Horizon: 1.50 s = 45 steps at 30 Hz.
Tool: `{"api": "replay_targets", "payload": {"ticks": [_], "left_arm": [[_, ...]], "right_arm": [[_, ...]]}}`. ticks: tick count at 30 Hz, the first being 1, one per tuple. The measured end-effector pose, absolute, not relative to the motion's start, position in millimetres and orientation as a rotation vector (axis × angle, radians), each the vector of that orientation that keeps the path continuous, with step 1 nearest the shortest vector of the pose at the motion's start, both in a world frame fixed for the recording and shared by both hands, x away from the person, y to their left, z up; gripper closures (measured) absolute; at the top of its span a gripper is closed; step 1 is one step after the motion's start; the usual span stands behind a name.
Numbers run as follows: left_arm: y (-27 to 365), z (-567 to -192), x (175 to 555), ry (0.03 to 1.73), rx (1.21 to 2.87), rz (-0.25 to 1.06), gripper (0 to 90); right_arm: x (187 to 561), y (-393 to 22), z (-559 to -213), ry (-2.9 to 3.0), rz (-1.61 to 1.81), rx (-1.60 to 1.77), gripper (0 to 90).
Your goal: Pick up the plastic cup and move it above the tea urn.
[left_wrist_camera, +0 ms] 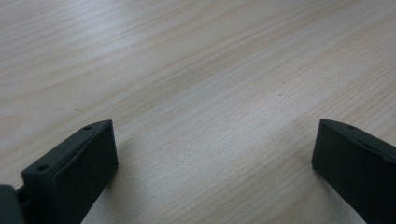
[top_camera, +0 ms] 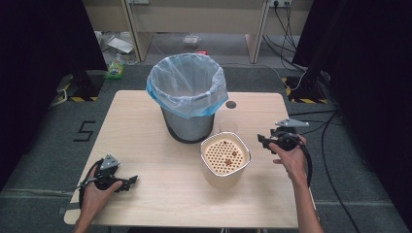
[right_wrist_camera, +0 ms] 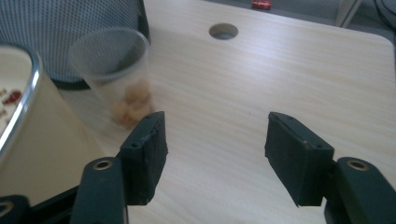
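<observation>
One bin [top_camera: 188, 97], one cup [right_wrist_camera: 116, 74], one strainer pot [top_camera: 224, 158].

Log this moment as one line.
left gripper: open, resting on table | right gripper: open, nothing between jaws, near plastic cup | strainer tub beside bin

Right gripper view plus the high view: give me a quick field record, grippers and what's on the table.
left gripper: open, nothing between the jaws, low over the bare light wooden table
right gripper: open, nothing between the jaws
clear plastic cup: upright, tan pieces at the bottom, beside the bin
cream container with perforated insert: table centre, few crumbs on top
mesh waste bin with pale blue bag liner: behind the container
</observation>
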State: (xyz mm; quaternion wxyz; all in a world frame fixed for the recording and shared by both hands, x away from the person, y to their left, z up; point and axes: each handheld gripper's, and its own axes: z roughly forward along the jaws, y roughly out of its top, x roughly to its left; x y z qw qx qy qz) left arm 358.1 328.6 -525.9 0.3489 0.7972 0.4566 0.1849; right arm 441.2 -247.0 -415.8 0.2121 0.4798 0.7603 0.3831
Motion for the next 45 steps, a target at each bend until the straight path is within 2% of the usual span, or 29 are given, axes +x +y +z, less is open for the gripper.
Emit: {"api": "replay_targets", "payload": {"ticks": [8, 25, 38, 45], "left_arm": [[328.7, -525.8, 358.1, 1.183, 2.067, 0.479, 0.0], [328.7, -525.9, 358.1, 1.183, 2.067, 0.479, 0.0], [328.7, -525.9, 358.1, 1.183, 2.067, 0.479, 0.0], [328.7, -525.9, 358.1, 1.183, 2.067, 0.479, 0.0]], "right_arm": [[466.0, -231.2, -408.3, 2.137, 1.008, 1.328, 43.6], [504.7, -195.4, -415.4, 2.223, 1.046, 1.283, 54.3], [517.0, -170.6, -422.9, 2.313, 1.063, 1.261, 59.3], [526.3, -162.9, -432.3, 2.379, 1.012, 1.252, 69.5]]}}
